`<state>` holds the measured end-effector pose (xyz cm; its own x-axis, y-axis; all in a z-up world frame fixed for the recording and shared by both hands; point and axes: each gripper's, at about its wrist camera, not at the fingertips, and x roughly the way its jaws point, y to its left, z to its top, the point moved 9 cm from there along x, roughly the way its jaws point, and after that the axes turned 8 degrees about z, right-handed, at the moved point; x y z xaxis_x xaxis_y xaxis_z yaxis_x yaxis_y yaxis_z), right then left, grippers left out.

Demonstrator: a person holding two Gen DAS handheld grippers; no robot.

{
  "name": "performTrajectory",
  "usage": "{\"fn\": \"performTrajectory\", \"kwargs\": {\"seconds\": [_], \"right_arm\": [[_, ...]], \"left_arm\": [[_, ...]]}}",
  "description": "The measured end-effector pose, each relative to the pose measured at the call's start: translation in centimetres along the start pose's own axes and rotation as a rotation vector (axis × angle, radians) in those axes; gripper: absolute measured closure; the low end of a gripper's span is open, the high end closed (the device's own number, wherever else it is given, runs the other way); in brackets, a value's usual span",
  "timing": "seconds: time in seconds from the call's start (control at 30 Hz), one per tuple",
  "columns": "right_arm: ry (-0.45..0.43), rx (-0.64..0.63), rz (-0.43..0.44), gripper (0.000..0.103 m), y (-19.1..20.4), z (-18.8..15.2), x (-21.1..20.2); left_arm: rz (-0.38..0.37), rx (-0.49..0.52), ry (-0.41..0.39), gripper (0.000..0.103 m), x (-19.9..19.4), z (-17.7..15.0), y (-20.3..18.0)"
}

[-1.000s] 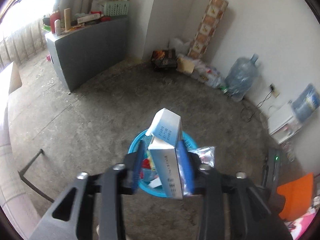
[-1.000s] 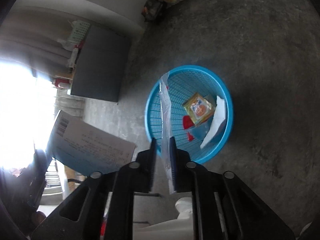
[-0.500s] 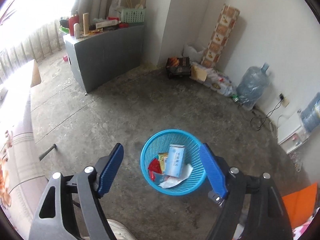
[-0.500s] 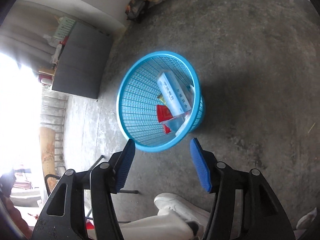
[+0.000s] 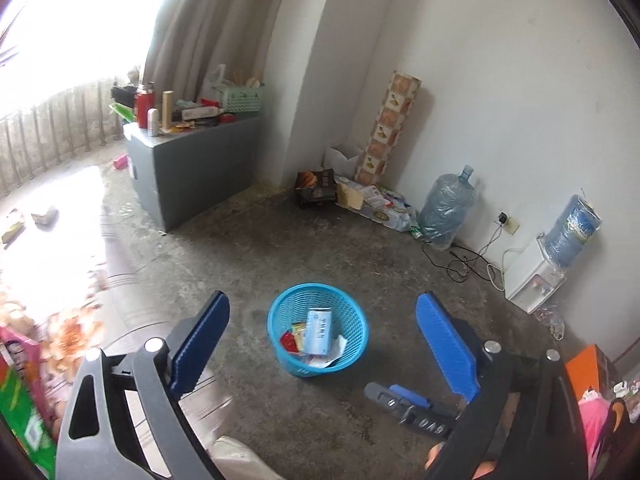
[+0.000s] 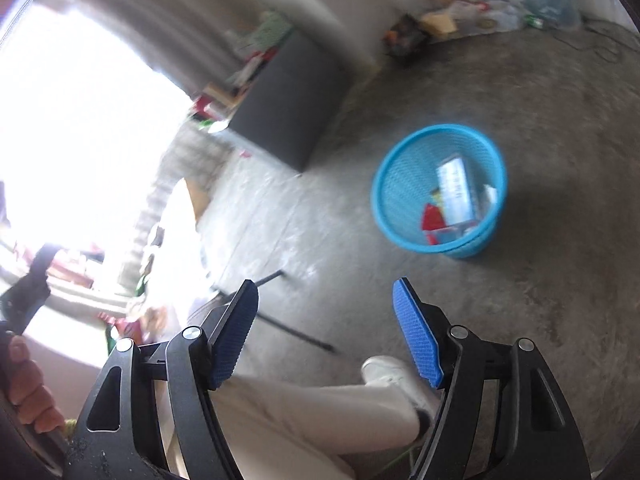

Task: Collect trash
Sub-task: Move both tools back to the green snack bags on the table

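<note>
A blue mesh wastebasket (image 5: 318, 330) (image 6: 440, 190) stands on the concrete floor. In it lie a white and blue carton (image 5: 319, 331) (image 6: 454, 190), a red wrapper (image 5: 289, 341) (image 6: 433, 216), an orange packet and white paper. My left gripper (image 5: 323, 336) hangs well above the basket, its jaws opening wide with nothing between them. My right gripper (image 6: 326, 328) is also raised, off to the basket's near left, jaws opening and empty. The right gripper's fingers (image 5: 404, 398) show low in the left wrist view.
A grey cabinet (image 5: 192, 168) with bottles and a green basket stands by the curtain. Bags, a tall patterned box (image 5: 390, 128), a water jug (image 5: 448, 212), cables and a dispenser (image 5: 536, 280) line the wall. A person's leg and white shoe (image 6: 396, 376) are below me.
The left gripper let go of the carton and the right let go of a clear wrapper, both into the basket. Both grippers opened, rose and pulled back from it.
</note>
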<state>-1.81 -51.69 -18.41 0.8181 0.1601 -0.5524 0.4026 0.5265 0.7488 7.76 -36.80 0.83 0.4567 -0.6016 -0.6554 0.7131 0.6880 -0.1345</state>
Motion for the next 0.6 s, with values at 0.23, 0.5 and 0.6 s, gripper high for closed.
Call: {"fn": "performTrajectory", "kwargs": {"seconds": [0.23, 0.5, 0.6], "right_arm": [[0.102, -0.160, 0.176, 0.036, 8.3, -2.0, 0.5], [0.332, -0.279, 0.393, 0.035, 18.7, -5.6, 6.1], [0.416, -0.309, 0.462, 0.035, 22.7, -7.2, 7.9]], "left_arm": [[0.141, -0.066, -0.056, 0.010, -9.0, -5.2, 10.0], [0.322, -0.322, -0.084, 0.010, -16.8, -13.8, 22.6], [0.365, -0.390, -0.084, 0.010, -18.1, -16.4, 26.0]]}}
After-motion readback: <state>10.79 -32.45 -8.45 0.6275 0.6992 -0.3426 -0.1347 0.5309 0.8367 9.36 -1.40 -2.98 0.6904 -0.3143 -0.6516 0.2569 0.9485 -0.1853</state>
